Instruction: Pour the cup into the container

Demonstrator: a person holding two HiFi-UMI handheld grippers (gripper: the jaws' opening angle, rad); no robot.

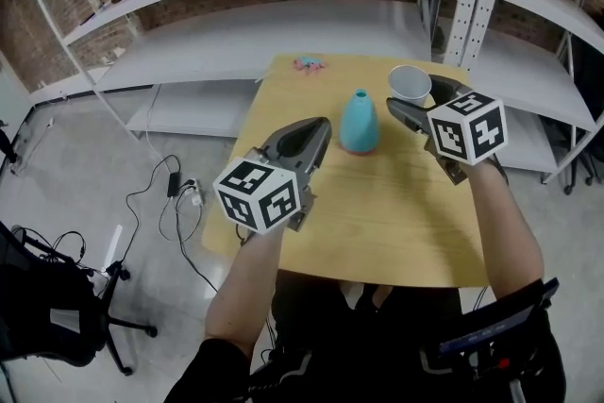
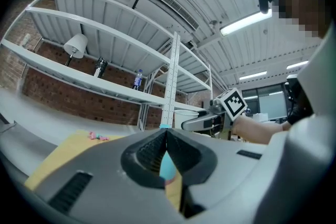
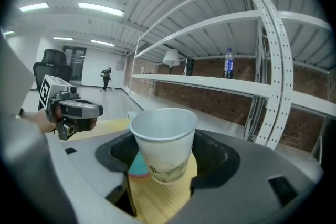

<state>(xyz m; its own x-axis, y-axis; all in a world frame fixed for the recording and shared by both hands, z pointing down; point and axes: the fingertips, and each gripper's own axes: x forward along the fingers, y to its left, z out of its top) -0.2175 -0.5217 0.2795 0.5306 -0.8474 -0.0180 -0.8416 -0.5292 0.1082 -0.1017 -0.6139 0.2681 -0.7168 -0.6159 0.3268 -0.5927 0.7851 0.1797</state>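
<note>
The right gripper held the white paper cup between its fingers, which pinched it at the sides. The cup was upright and seemed lifted a little above the wooden bench. The teal container stood on the bench just left of the cup, between both grippers. The left gripper hovered near the container, its fingers pressed together on nothing. A small pink thing lay at the far edge.
</note>
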